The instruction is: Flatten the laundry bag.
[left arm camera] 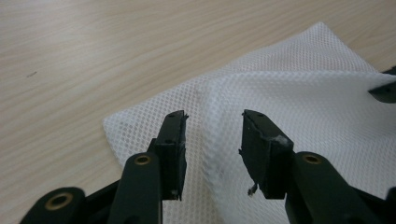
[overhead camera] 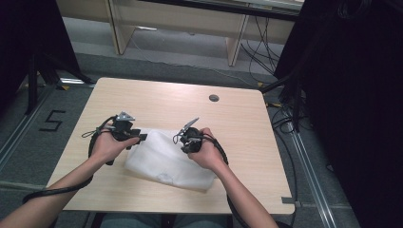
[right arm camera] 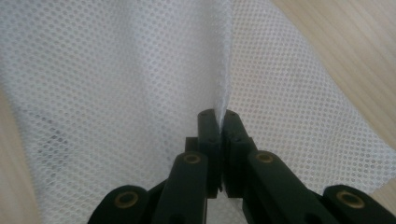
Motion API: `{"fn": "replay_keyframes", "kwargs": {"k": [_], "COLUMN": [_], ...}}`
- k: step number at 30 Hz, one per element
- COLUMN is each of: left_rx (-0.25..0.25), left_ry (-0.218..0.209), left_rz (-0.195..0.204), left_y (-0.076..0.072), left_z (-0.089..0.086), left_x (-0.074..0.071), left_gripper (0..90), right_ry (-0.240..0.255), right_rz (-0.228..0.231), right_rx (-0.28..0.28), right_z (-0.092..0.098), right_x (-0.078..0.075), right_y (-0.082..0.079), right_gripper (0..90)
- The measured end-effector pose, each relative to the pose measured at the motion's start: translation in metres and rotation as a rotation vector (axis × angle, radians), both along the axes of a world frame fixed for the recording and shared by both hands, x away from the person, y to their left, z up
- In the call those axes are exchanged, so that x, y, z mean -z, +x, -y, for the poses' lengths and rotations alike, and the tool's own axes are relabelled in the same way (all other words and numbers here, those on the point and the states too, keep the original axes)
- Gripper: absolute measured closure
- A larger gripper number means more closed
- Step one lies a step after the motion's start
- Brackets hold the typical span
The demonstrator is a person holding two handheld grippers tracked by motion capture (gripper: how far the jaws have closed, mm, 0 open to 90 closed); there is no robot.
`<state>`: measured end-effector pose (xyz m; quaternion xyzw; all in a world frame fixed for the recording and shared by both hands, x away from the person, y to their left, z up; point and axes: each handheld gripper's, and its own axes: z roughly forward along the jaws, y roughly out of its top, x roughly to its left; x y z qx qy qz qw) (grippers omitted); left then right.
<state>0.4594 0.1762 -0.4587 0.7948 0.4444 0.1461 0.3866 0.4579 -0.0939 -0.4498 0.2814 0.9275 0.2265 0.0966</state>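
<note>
Two grippers work one white mesh bag (overhead camera: 166, 161) that lies on the pale wooden table (overhead camera: 237, 133), between and just ahead of the person's hands. The right gripper (right arm camera: 218, 114) has its jaws pinched together on a ridge of the mesh: in the right gripper view the cloth rises from the jaw tips in a sharp fold and fans out to either side, and the pinched strip itself is hidden between the pads. In the high view this right gripper (overhead camera: 186, 138) sits over the bag's far edge, its tips covered by its own body and the hand, so the grip cannot be read from there.

The left gripper (left arm camera: 212, 126) stands part open, with a clear gap between its jaws; a raised crease of the mesh runs up through that gap, but neither pad can be seen pressing on it (a small pale scrap clings to the right-hand pad). Beyond its jaws the bag's near corner lies flat on the wood, and at the right edge of that view a dark tip of the other gripper is cut off. From above, the left gripper (overhead camera: 138, 137) rests at the bag's left corner. The bag's lower part is partly hidden by the right forearm
</note>
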Motion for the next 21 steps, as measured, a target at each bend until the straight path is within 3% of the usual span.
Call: {"fn": "replay_keyframes", "kwargs": {"k": [6,9,11,12,14,18,21], "left_rx": [-0.092,-0.106,-0.106,-0.085,-0.101,-0.074,-0.028], "left_ry": [-0.022,0.032,0.052,0.089,0.111,0.087,0.089], "left_rz": [0.059,0.061,0.058,0.039,0.045,0.03,0.01], "left_y": [0.006,0.008,0.009,0.009,0.009,0.012,0.015], "left_z": [-0.007,-0.01,-0.011,-0.014,-0.014,-0.016,-0.015], "left_x": [-0.001,0.003,0.007,0.006,0.009,0.014,0.018], "left_gripper": [64.3,67.3,71.1,71.9,72.2,78.3,81.2], "right_ry": [0.033,0.032,0.042,0.038,0.047,0.02,0.017], "right_rz": [0.023,0.035,0.04,0.038,0.041,0.072,0.067], "right_rx": [-0.017,-0.038,-0.04,-0.041,-0.029,-0.07,-0.075], "right_z": [0.0,0.0,0.0,0.0,0.0,0.0,0.0], "right_x": [-0.007,-0.01,-0.011,-0.012,-0.012,-0.013,-0.016], "right_y": [-0.015,-0.02,-0.022,-0.023,-0.025,-0.025,-0.027], "right_gripper": [89.1,89.1,89.0,89.0,89.0,89.1,89.2]}}
